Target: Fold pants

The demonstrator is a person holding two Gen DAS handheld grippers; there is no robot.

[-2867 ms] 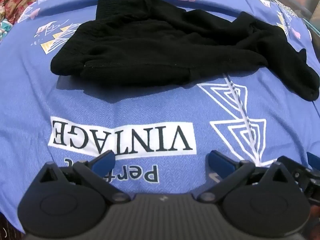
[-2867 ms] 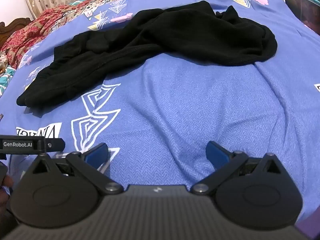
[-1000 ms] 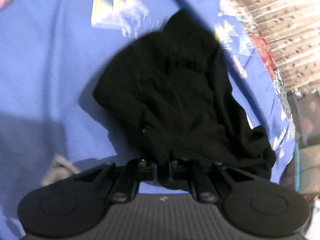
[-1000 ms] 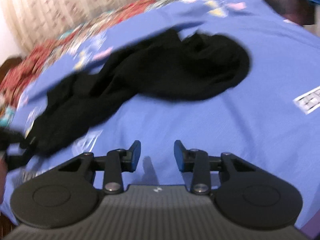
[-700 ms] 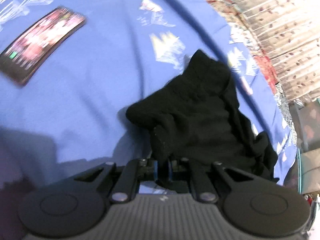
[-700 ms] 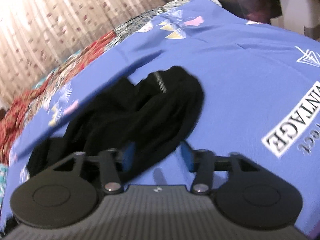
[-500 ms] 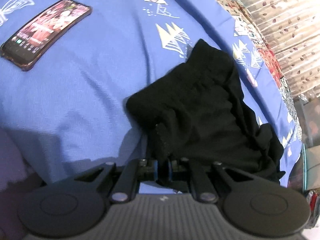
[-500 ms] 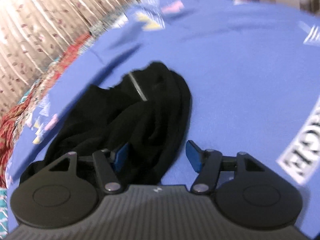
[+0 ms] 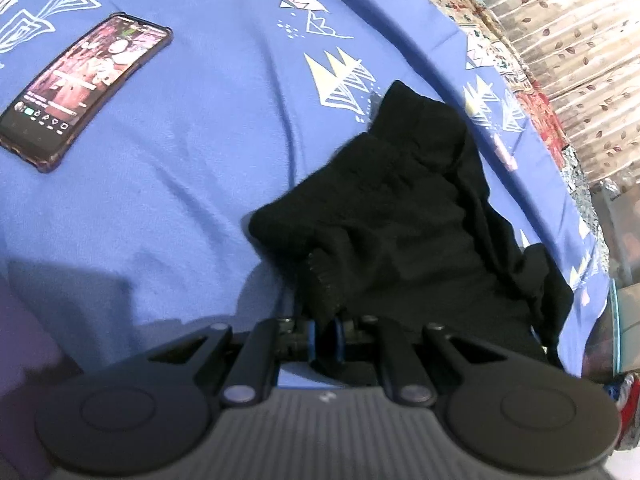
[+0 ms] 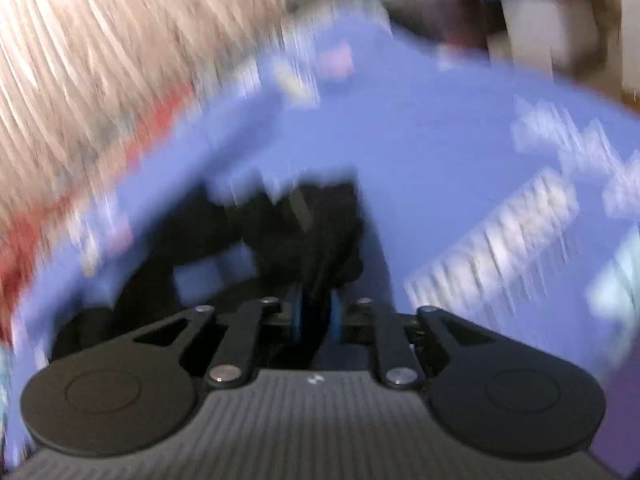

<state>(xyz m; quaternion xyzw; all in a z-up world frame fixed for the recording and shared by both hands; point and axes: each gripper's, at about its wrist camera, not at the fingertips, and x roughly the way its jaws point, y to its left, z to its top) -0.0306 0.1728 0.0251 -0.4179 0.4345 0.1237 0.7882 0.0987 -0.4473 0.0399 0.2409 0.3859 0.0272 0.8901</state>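
Black pants (image 9: 404, 216) on blue sheet (image 9: 192, 184), L tool (image 9: 325, 334) clamped, R tool (image 10: 316, 312) closing on fabric

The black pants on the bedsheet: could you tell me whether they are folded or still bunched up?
Bunched, not folded: the black pants lie crumpled on the blue bedsheet, one edge pinched in the left gripper.

left gripper (image 9: 325, 338): angled down, jaws clamped on black pants (image 9: 400, 216) | right gripper (image 10: 316, 316): angled down, jaws closing on pants fabric
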